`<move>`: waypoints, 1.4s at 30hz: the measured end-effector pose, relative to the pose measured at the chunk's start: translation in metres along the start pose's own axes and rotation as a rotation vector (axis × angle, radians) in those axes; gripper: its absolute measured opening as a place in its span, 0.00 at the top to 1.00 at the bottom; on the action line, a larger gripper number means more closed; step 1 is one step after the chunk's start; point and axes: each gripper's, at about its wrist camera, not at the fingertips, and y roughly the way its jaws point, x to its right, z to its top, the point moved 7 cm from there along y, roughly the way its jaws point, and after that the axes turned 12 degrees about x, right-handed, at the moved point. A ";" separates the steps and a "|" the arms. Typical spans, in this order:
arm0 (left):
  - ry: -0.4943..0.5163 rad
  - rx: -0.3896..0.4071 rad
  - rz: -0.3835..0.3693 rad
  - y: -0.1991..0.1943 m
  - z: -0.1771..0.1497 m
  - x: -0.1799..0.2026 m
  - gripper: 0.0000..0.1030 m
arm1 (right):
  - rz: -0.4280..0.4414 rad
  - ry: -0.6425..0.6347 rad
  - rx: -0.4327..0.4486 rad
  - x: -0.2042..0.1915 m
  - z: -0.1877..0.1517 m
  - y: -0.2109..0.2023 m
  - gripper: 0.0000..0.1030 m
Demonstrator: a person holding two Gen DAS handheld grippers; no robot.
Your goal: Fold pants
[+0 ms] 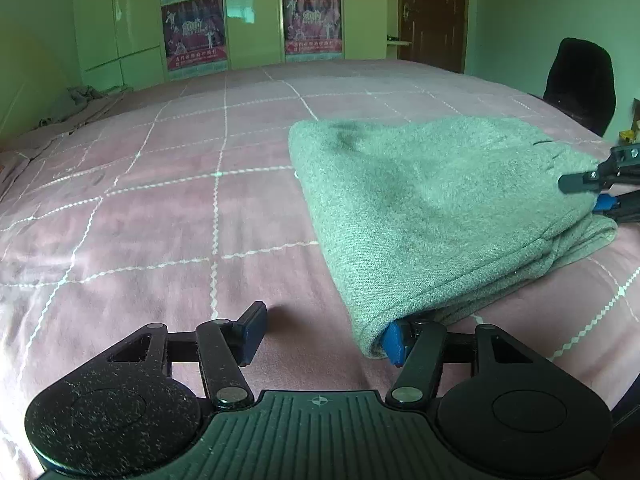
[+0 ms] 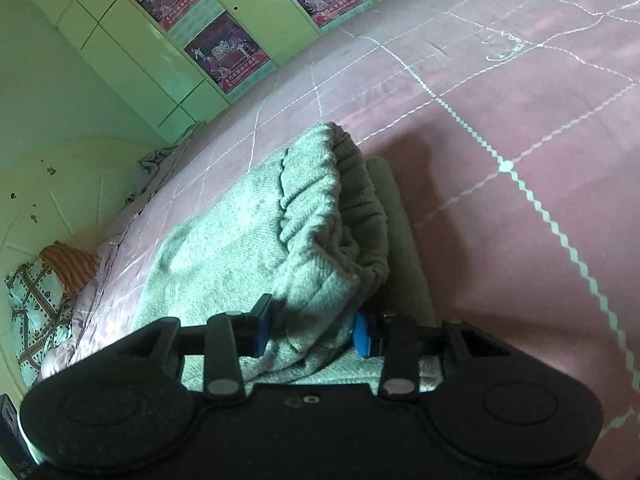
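Grey-green knitted pants [image 1: 420,208] lie folded into a thick stack on the pink checked bedspread [image 1: 160,220]. My left gripper [image 1: 324,336] is open at the stack's near corner. Its right pad [image 1: 394,340] is tucked under the fabric edge, while its left pad [image 1: 254,332] stands free over bare bedspread. At the right edge of the left wrist view, my right gripper [image 1: 588,194] bites the stack's side. In the right wrist view, the right gripper [image 2: 312,334] is shut on a bunch of the pants [image 2: 248,232] near the gathered waistband [image 2: 320,184], and fabric fills the gap.
Pale wardrobe doors with posters [image 1: 192,32] stand beyond the bed's far edge, with a brown door [image 1: 434,12] to their right. A black chair [image 1: 580,80] sits at the bed's right side. Patterned pillows [image 2: 36,304] and crumpled cloth [image 1: 84,94] lie at the bed's far left.
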 end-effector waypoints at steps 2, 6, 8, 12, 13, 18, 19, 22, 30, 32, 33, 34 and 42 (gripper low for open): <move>0.007 -0.003 -0.004 0.002 -0.001 0.000 0.42 | 0.015 0.003 0.031 -0.006 0.008 0.000 0.63; 0.005 -0.013 -0.001 0.002 -0.002 -0.001 0.37 | -0.028 -0.017 -0.007 -0.005 0.001 0.007 0.64; -0.001 -0.015 -0.008 0.000 -0.001 -0.002 0.37 | -0.026 -0.010 -0.008 -0.001 -0.001 0.008 0.63; 0.008 -0.004 -0.001 -0.001 0.000 -0.002 0.37 | -0.013 -0.034 -0.005 -0.005 0.002 0.003 0.63; 0.020 0.012 0.001 -0.002 0.003 0.000 0.37 | -0.008 -0.038 -0.002 -0.005 0.002 0.003 0.64; 0.037 -0.008 0.024 0.006 -0.003 0.000 0.38 | 0.057 -0.011 0.069 -0.018 0.015 -0.007 0.64; 0.041 -0.008 0.021 0.006 -0.002 0.001 0.38 | 0.035 -0.026 0.050 -0.016 0.013 -0.002 0.65; 0.009 -0.024 -0.010 0.003 -0.001 -0.002 0.38 | -0.005 0.041 -0.003 0.007 0.000 0.008 0.66; -0.074 0.079 -0.146 -0.040 0.018 -0.021 0.38 | -0.007 0.033 0.050 0.009 0.013 -0.016 0.47; -0.156 0.133 -0.170 -0.044 0.032 -0.027 0.38 | -0.046 -0.029 0.139 0.012 0.029 -0.027 0.46; -0.200 0.153 -0.185 -0.041 0.040 -0.027 0.38 | -0.061 -0.083 0.187 0.010 0.039 -0.034 0.47; -0.225 0.164 -0.198 -0.034 0.048 -0.025 0.38 | -0.061 -0.124 0.220 0.006 0.046 -0.037 0.55; -0.287 -0.042 -0.241 0.075 0.047 0.025 0.63 | 0.054 -0.677 0.156 -0.072 0.038 0.028 0.83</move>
